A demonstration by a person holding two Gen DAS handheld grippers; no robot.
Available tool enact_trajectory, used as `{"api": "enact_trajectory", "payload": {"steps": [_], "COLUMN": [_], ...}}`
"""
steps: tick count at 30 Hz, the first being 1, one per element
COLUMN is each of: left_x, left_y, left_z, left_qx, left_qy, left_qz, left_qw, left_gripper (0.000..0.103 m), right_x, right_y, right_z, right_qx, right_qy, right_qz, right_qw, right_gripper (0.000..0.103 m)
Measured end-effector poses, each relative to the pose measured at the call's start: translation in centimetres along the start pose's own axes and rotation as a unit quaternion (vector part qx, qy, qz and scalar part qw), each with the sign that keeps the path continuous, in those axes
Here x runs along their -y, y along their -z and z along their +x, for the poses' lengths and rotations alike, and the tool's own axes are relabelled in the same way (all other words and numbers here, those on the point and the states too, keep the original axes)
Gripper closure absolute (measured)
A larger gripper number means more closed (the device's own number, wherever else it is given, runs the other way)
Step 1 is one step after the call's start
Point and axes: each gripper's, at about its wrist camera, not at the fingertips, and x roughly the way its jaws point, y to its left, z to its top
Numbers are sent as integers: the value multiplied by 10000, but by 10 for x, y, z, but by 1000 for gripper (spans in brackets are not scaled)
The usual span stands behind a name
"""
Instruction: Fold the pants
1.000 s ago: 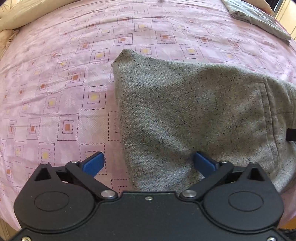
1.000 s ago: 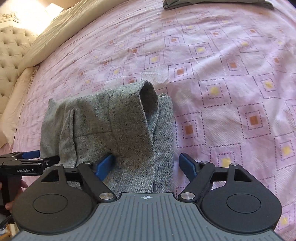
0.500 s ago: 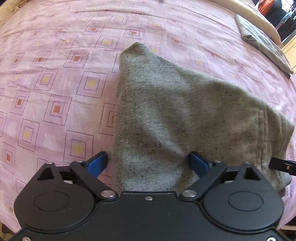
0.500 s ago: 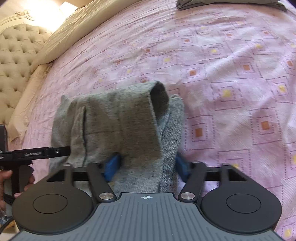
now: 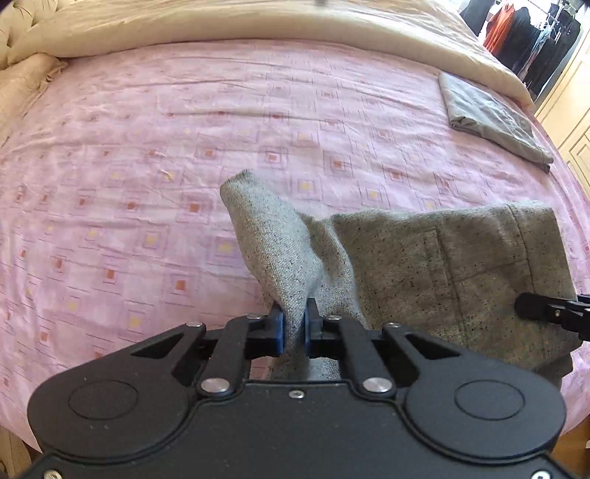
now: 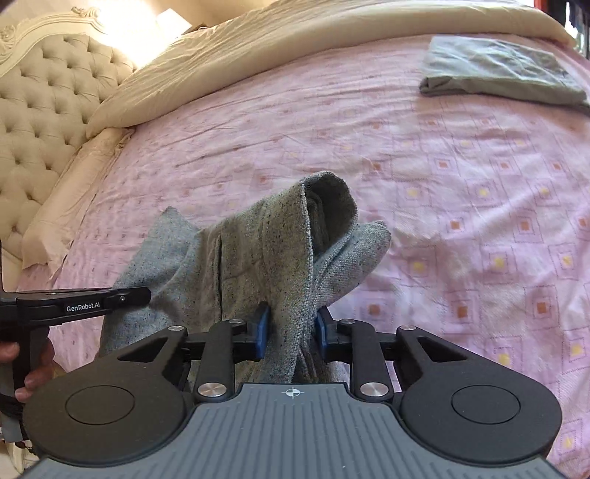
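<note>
The grey speckled pants (image 5: pixel 442 265) lie folded near the front edge of a pink patterned bed sheet (image 5: pixel 184 147). My left gripper (image 5: pixel 294 328) is shut on the near edge of the pants, and the cloth rises in a ridge from its jaws. My right gripper (image 6: pixel 290 331) is shut on the other end of the pants (image 6: pixel 258 258), where thick folded layers bunch up between the blue pads. The left gripper also shows at the left of the right wrist view (image 6: pixel 121 294), and the right gripper's tip at the right edge of the left wrist view (image 5: pixel 545 313).
A folded grey garment (image 5: pixel 490 114) lies at the far right of the bed, also seen in the right wrist view (image 6: pixel 497 70). A beige duvet (image 5: pixel 258 25) runs along the far side. A tufted headboard (image 6: pixel 48 103) stands left. Hanging clothes (image 5: pixel 523 33) are beyond.
Both grippers have closed on the near edge of the pants and lifted it, so the cloth now bunches up off the sheet. Both views have tilted up toward the far side of the bed.
</note>
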Motion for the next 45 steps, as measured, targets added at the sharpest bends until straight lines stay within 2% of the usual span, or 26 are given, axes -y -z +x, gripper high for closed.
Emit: {"api": "enact_trajectory", "payload": {"steps": [4, 5, 8, 10, 12, 16, 18, 20, 21, 22, 25, 30, 32, 33, 34, 36, 38, 41, 45], "left_x": [-55, -72, -116, -140, -162, -200, -207, -207, -205, -200, -177, -159, -151, -149, -147, -145, -143, -132, -127], "left_y": [-23, -31, -55, -70, -79, -83, -76, -65, -60, -54, -36, -15, -13, -13, -13, -15, -16, -17, -24], "left_z": [-21, -26, -41, -46, -49, -35, -20, 0, 11, 20, 47, 75, 86, 89, 91, 92, 89, 69, 28], "left_qx": [186, 295, 522, 641, 732, 409, 97, -252, -393, -503, -799, -1219, -1244, -1206, -1145, -1063, -1022, -748, -394], "left_qy": [-120, -174, -133, -248, -357, -55, 206, 494, 602, 627, 613, 900, 884, 930, 1033, 1400, 1377, 1116, 925], "left_qz": [127, 195, 341, 529, 622, 340, 273, 234, 247, 277, 329, 49, -115, -248, -401, -706, -932, -844, -723], "left_qw": [9997, 9992, 9980, 9962, 9947, 9986, 9994, 9982, 9971, 9964, 9944, 9884, 9882, 9880, 9872, 9819, 9808, 9873, 9923], "left_gripper": [94, 103, 103, 103, 103, 100, 93, 50, 44, 40, 39, 34, 19, 16, 17, 43, 70, 76, 79], "right_x": [-57, -74, -125, -159, -182, -188, -181, -173, -166, -160, -134, -87, -74, -72, -70, -68, -63, -62, -81], "right_y": [-27, -35, -62, -79, -95, -109, -101, -90, -82, -73, -46, -7, -4, -6, -6, -9, -9, -10, -20], "right_z": [21, 31, 63, 80, 92, 100, 92, 85, 81, 76, 70, 82, 88, 91, 93, 96, 97, 92, 74], "right_qx": [93, 113, 125, 302, 507, 618, 608, 573, 554, 529, 357, 12, -6, -50, -81, -179, -221, -190, -24], "right_qy": [-157, -240, -531, -624, -485, -197, 66, 310, 428, 560, 862, 1099, 1026, 998, 984, 941, 865, 733, 545], "right_qz": [-143, -155, -168, -244, -327, -66, -13, 153, 232, 313, 757, 1288, 1441, 1429, 1348, 1156, 1140, 1130, 820], "right_qw": [9997, 9995, 9984, 9973, 9970, 9979, 9981, 9978, 9973, 9965, 9928, 9856, 9842, 9847, 9859, 9887, 9895, 9907, 9951], "right_gripper": [79, 80, 81, 81, 81, 82, 82, 82, 82, 82, 83, 83, 83, 83, 83, 83, 83, 83, 83]}}
